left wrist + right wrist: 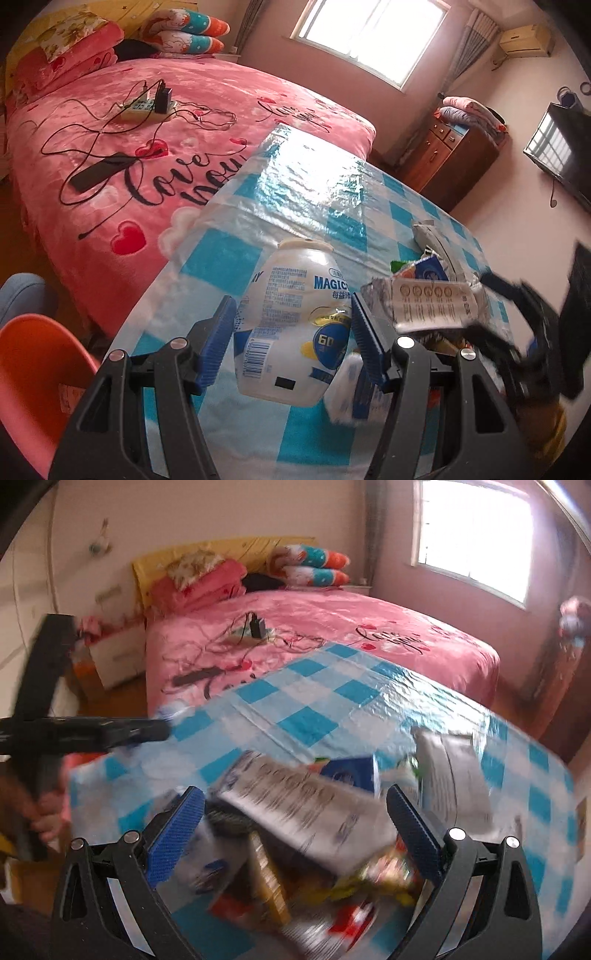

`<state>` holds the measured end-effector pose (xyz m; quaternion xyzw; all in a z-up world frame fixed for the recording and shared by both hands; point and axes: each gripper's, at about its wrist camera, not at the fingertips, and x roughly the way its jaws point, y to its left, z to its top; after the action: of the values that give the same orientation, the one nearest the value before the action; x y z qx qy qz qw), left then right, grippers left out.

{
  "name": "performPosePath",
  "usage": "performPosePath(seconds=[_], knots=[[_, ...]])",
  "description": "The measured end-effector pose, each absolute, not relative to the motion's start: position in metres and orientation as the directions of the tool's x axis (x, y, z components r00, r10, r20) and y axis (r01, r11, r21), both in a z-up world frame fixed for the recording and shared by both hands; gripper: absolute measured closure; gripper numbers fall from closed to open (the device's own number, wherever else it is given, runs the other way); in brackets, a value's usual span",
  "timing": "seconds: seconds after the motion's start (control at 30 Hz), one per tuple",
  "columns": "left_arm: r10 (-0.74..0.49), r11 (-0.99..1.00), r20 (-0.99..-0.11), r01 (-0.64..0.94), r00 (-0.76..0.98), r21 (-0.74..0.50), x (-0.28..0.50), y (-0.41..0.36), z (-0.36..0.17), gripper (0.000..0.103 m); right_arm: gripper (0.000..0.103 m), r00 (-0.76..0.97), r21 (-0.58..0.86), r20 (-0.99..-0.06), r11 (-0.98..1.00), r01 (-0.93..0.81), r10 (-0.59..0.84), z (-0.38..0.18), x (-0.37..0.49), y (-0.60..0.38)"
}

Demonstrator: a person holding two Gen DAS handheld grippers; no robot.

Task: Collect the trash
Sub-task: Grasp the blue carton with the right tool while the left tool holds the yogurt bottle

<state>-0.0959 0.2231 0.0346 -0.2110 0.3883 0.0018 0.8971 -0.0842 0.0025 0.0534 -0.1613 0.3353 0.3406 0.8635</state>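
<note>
Blue-checked tablecloth (303, 206) fronts pink bed (184, 122), bright window (373, 33).

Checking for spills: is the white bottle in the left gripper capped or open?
Capped. The bottle is held upright between the left gripper's blue pads, and a pale lid covers its top. How full it is cannot be told.

Pink bed (207, 122) with power strip (142, 107), orange chair (33, 373), wooden cabinet (447, 155), wall television (561, 151).
</note>
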Motion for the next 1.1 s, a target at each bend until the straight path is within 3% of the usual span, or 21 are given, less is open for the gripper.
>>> performPosePath(seconds=[0.07, 0.13, 0.4, 0.63, 0.83, 0.97, 1.1], knots=[[-0.158, 0.912, -0.698, -0.168, 0.698, -0.375, -0.103, 0.224, 0.033, 0.040, 0.011, 0.511, -0.086, -0.728, 0.678, -0.730, 0.458, 0.046, -0.074, 0.012], [-0.158, 0.911, -0.702, -0.172, 0.694, -0.375, -0.109, 0.227, 0.030, 0.040, 0.027, 0.474, -0.107, -0.773, 0.650, -0.752, 0.422, 0.035, -0.063, 0.019], [-0.168, 0.902, -0.712, -0.184, 0.682, -0.390, -0.121, 0.236, 0.021, 0.040, 0.026, 0.240, 0.104, -0.840, 0.579, -0.809, 0.487, 0.026, -0.057, 0.011], [-0.186, 0.896, -0.709, -0.179, 0.681, -0.407, -0.121, 0.234, 0.013, 0.040, 0.020, 0.220, 0.099, -0.857, 0.567, -0.818, 0.467, 0.022, -0.083, 0.011], [-0.199, 0.893, -0.707, -0.171, 0.679, -0.416, -0.121, 0.233, 0.008, 0.040, 0.020, 0.259, 0.078, -0.841, 0.581, -0.810, 0.475, 0.020, -0.094, 0.008], [-0.207, 0.893, -0.705, -0.164, 0.678, -0.419, -0.121, 0.231, 0.007, 0.040, 0.039, 0.247, 0.141, -0.826, 0.610, -0.780, 0.507, 0.023, -0.092, -0.001], [-0.213, 0.892, -0.698, -0.154, 0.684, -0.424, -0.124, 0.229, 0.009, 0.040, 0.067, 0.279, 0.154, -0.810, 0.645, -0.748, 0.517, 0.032, -0.091, -0.009]])
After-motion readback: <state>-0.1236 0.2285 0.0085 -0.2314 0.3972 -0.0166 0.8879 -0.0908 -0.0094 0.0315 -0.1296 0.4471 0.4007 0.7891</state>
